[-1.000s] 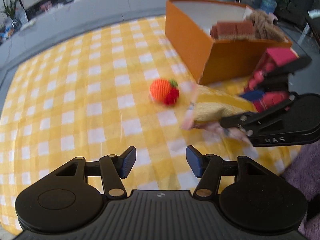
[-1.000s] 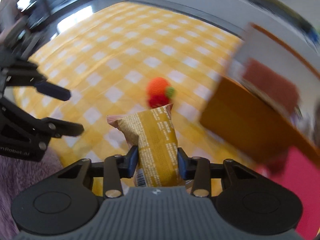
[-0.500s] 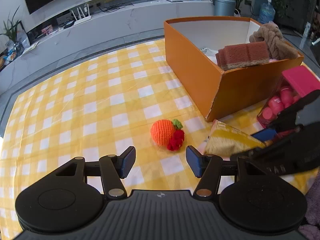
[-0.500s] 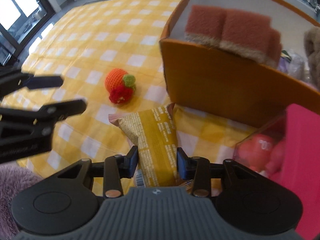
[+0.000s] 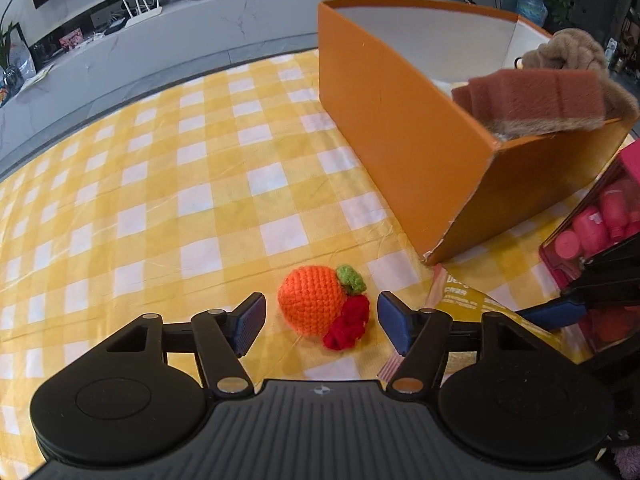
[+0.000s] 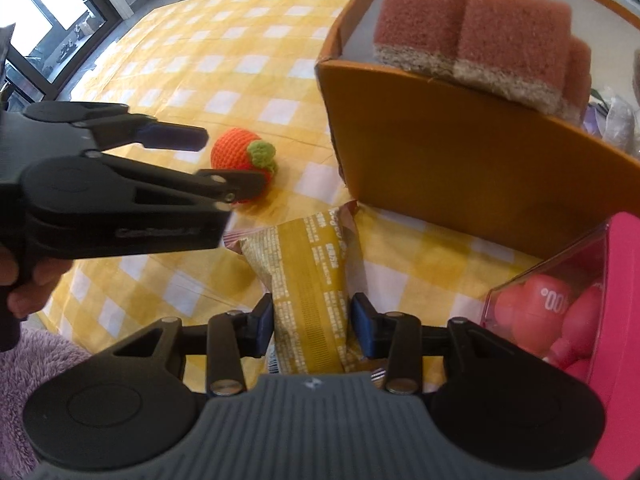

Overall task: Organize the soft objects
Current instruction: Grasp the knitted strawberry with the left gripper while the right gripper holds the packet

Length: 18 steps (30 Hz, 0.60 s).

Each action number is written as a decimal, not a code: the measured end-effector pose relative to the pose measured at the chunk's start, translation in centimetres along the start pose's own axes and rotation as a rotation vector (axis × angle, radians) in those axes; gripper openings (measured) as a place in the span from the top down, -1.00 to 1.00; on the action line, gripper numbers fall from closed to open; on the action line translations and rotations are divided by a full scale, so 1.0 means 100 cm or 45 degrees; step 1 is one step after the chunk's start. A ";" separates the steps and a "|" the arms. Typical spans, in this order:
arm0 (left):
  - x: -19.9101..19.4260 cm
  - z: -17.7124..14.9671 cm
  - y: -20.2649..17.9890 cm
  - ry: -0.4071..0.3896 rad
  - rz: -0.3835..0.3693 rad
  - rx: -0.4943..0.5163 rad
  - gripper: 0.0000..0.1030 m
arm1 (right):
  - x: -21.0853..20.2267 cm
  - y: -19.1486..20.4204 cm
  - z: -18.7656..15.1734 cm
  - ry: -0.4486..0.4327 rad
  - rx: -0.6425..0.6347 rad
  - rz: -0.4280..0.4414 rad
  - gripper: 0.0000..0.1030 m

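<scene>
Left wrist view: left gripper point(image 5: 321, 326) is hovering with jaws spread apart, bracketing the crocheted orange point(image 5: 314, 305) without touching it.
Crocheted orange: lying on the yellow checked cloth point(image 5: 168, 200), near the orange box point(image 5: 404, 140).
Right gripper point(image 6: 313, 324): clamping the yellow snack packet point(image 6: 310, 276) between both pads.
Orange box: holding brown sponges point(image 6: 472, 36).
Pink container point(image 6: 560, 304): sitting just beside the box.
</scene>
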<state>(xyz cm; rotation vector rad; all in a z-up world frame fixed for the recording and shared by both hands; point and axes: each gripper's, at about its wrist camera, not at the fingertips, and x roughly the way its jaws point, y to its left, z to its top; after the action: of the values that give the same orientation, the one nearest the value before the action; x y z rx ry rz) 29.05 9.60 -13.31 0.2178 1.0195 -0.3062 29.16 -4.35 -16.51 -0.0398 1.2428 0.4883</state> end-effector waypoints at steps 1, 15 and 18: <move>0.003 0.000 0.001 0.011 -0.002 -0.008 -0.37 | 0.001 0.000 0.000 0.003 -0.002 0.001 0.19; -0.026 -0.005 -0.002 -0.030 0.029 -0.025 -0.09 | -0.002 0.002 -0.002 -0.018 -0.044 -0.003 0.22; -0.047 -0.006 -0.003 -0.049 0.043 -0.004 -0.09 | -0.013 0.007 -0.008 -0.050 -0.067 0.001 0.25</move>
<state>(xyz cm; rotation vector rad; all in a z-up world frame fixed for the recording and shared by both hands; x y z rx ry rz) 26.15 10.22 -9.60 0.2250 0.9776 -0.2773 27.91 -4.34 -15.43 -0.0745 1.1915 0.5201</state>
